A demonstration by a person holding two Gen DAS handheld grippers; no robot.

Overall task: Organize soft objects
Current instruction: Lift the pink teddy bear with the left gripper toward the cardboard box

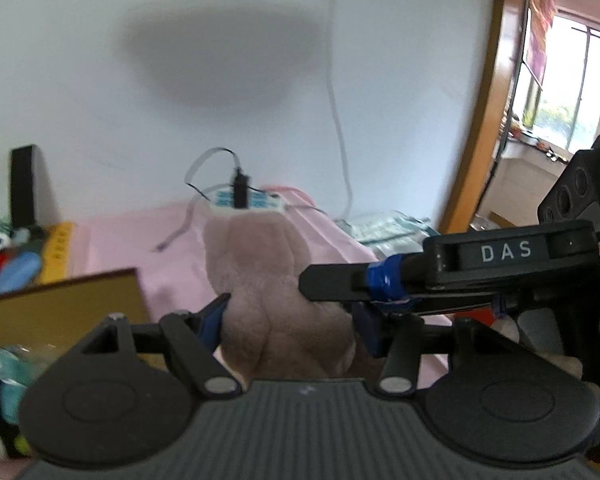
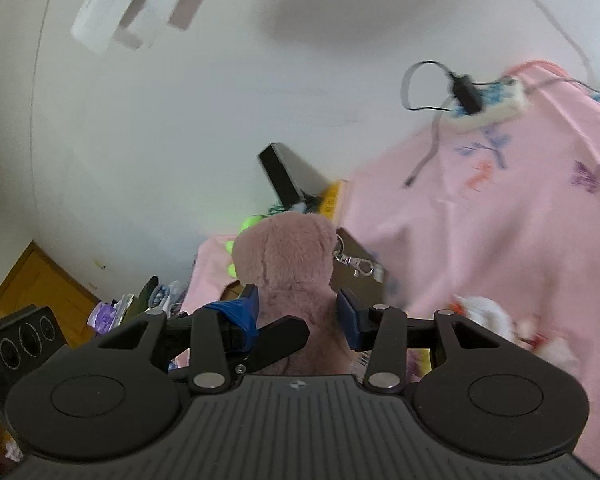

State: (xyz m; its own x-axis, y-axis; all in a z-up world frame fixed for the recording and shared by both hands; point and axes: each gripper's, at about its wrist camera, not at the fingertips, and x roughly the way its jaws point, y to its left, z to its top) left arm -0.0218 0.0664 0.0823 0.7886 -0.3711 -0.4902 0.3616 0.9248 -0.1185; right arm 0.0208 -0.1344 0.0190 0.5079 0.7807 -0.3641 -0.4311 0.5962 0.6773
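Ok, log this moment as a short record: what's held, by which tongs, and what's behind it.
held item: pink plush toy
left tongs: pads pressed on the plush from both sides
right tongs: also clamped on the same plush
plush attachment: metal keyring clip hanging at its side
behind: pink bedsheet with a white power strip lying on it, a black plug in it
far right of left view: window

The only legible text is the white lettering "DAS" on the black body of the right gripper (image 1: 512, 252), which reaches in from the right of the left wrist view; dark print on the yellow box (image 1: 58, 248) at far left is too blurred to read.
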